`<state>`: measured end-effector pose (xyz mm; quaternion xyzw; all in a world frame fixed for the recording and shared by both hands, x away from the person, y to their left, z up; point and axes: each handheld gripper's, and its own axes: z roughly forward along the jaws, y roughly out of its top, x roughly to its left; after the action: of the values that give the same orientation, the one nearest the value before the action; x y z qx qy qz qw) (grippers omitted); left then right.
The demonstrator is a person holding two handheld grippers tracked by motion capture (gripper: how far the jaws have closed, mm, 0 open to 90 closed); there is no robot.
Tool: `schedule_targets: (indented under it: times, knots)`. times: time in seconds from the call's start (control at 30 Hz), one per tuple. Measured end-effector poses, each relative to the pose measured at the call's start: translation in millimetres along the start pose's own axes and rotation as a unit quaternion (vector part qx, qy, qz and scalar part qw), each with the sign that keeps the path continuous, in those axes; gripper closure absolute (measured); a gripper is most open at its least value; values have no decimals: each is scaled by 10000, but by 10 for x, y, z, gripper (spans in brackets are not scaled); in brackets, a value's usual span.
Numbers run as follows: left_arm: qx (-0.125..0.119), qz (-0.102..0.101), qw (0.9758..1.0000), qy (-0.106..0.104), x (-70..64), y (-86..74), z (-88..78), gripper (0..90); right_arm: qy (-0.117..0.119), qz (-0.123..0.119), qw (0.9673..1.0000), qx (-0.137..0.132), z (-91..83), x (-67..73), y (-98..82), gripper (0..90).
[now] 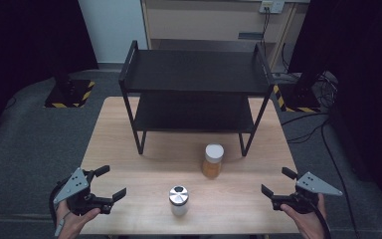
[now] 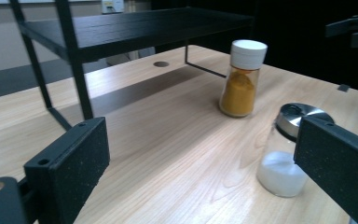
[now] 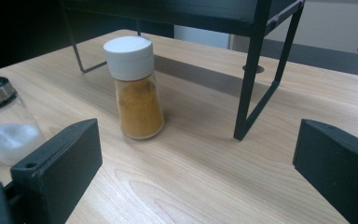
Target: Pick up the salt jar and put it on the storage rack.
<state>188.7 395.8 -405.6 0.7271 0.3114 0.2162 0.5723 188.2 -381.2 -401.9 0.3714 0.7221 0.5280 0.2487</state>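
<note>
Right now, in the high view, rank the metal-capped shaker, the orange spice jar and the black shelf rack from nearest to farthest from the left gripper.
1. Metal-capped shaker, just to the right of the left gripper.
2. Orange spice jar, farther right and back.
3. Black shelf rack, at the table's far side.

Black two-jaw left gripper (image 1: 110,182) and right gripper (image 1: 277,181), grey three-cornered plates
</note>
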Motion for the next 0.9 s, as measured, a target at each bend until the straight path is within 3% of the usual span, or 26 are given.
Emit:
schedule_targets:
  times: [0.4,0.9]
  knots:
    - [169,-85,9998,108,14,34,7,7,-22,109,9999,49,-17,-40,-29,18]
    - [116,-75,9999,97,22,21,-1,7,28,138,9999,38,-8,-48,-52,19]
